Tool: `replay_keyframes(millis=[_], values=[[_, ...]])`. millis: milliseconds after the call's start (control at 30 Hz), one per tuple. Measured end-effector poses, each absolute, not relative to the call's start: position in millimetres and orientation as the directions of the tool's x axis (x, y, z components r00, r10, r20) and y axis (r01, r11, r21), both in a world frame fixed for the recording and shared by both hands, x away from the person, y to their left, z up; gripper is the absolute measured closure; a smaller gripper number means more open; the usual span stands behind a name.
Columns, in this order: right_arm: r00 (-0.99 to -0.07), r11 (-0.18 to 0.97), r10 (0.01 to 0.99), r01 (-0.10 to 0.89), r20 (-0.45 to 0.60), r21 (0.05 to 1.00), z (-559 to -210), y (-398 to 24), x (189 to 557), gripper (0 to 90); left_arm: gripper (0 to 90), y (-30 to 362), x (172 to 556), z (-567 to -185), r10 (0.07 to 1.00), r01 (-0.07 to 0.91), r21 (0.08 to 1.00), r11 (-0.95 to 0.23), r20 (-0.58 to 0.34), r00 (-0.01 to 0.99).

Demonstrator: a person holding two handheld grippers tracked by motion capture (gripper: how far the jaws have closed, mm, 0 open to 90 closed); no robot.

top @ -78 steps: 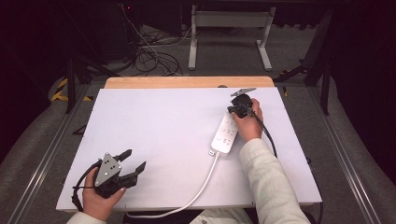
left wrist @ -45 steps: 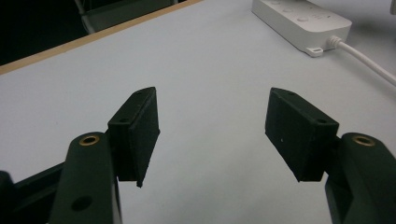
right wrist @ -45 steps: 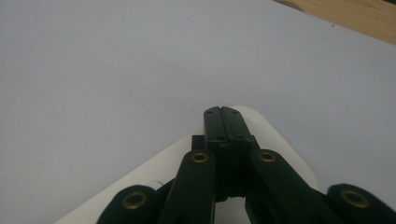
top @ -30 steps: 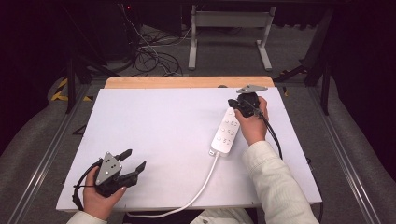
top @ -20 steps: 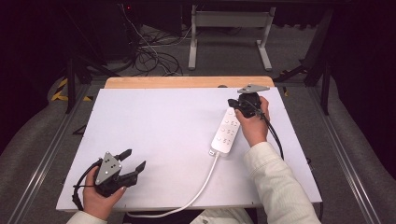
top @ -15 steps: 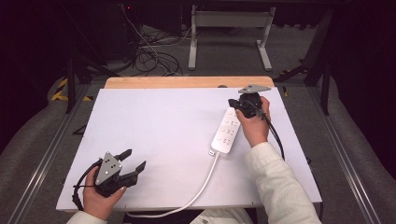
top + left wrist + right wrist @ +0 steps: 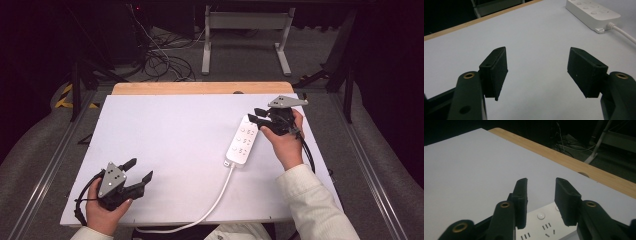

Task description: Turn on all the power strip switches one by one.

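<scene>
Hovering over the power strip, right claw just opening, part spread (nothing between)

The high view looks forward and down from above the person's side onto the white rectangular table top. Each gripper view rides low, close over that surface, looking along its own black jaws. All three share the white plastic power strip.

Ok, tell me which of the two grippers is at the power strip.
The right gripper, with nothing between its jaws, which have just been opening, hovers over the far end of the white power strip. The left gripper sits apart near the table's front edge.
</scene>
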State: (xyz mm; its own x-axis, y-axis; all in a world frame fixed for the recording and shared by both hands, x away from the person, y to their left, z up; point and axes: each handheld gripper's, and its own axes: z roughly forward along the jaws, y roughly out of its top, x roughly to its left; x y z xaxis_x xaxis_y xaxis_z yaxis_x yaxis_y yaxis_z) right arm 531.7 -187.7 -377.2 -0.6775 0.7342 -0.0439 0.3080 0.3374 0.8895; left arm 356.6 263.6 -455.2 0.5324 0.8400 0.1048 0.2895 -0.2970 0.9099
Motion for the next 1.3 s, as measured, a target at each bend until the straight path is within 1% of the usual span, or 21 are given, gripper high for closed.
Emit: replay_keyframes(millis=[133,233,467,633,800,867,1033,1300], values=[[-0.692,0.328,0.721,0.294,-0.037,0.898,-372.6,-195.2,515.1,53.7,32.6,265.0,356.2,-454.7,0.836,0.29,0.911,-0.294,0.098,0.54],[-0.707,0.33,0.706,0.277,-0.041,0.902,-369.3,-200.0,502.5,50.1,32.6,264.5,355.3,-454.8,0.834,0.293,0.91,-0.293,0.093,0.544],[-0.742,0.348,0.669,0.265,-0.04,0.899,-370.3,-207.7,476.5,33.4,32.6,265.7,351.6,-454.2,0.832,0.296,0.91,-0.291,0.088,0.548],[-0.76,0.328,0.65,0.261,-0.017,0.908,-372.0,-215.5,461.1,25.5,32.7,266.3,348.6,-453.8,0.832,0.296,0.909,-0.293,0.09,0.547],[-0.777,0.313,0.629,0.259,0.005,0.914,-375.7,-221.1,445.1,22.5,32.7,267.4,345.4,-454.0,0.836,0.298,0.913,-0.278,0.078,0.543],[-0.786,0.309,0.619,0.255,0.01,0.916,-378.3,-222.6,439.4,21.1,32.7,267.8,344.7,-453.4,0.834,0.292,0.912,-0.289,0.09,0.544],[-0.798,0.299,0.602,0.246,0.018,0.922,-387.1,-226.0,426.8,19.1,32.7,266.7,341.7,-452.3,0.834,0.288,0.915,-0.284,0.087,0.545],[-0.808,0.282,0.588,0.243,0.033,0.928,-413.8,-227.2,415.6,16.9,32.7,266.3,339.6,-451.8,0.832,0.284,0.918,-0.278,0.082,0.548]])
